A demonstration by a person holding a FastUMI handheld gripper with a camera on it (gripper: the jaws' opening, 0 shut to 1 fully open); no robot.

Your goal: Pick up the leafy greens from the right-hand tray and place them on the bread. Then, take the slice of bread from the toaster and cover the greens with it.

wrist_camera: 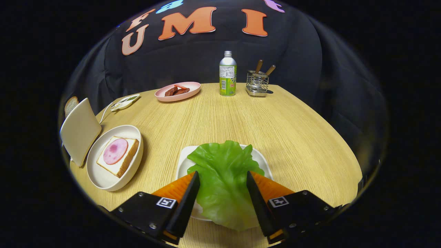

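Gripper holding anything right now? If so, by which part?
Cannot tell for sure. The gripper has its fingers on either side of the lettuce leaf, at its near, stem half, over the white tray. Whether they press on it is unclear.

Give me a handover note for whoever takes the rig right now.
Gripper: fingers open, straddling the green lettuce leaf on the white square tray; whether they press on it is unclear.
White round bowl, beyond the fingers on the left, holds the slice of bread topped with a pink ham round.
Cream toaster stands behind the bowl, a second bread slice peeking out.
Done: nothing placed.
Left: leaf onto the bread, then cover it with the toaster slice.
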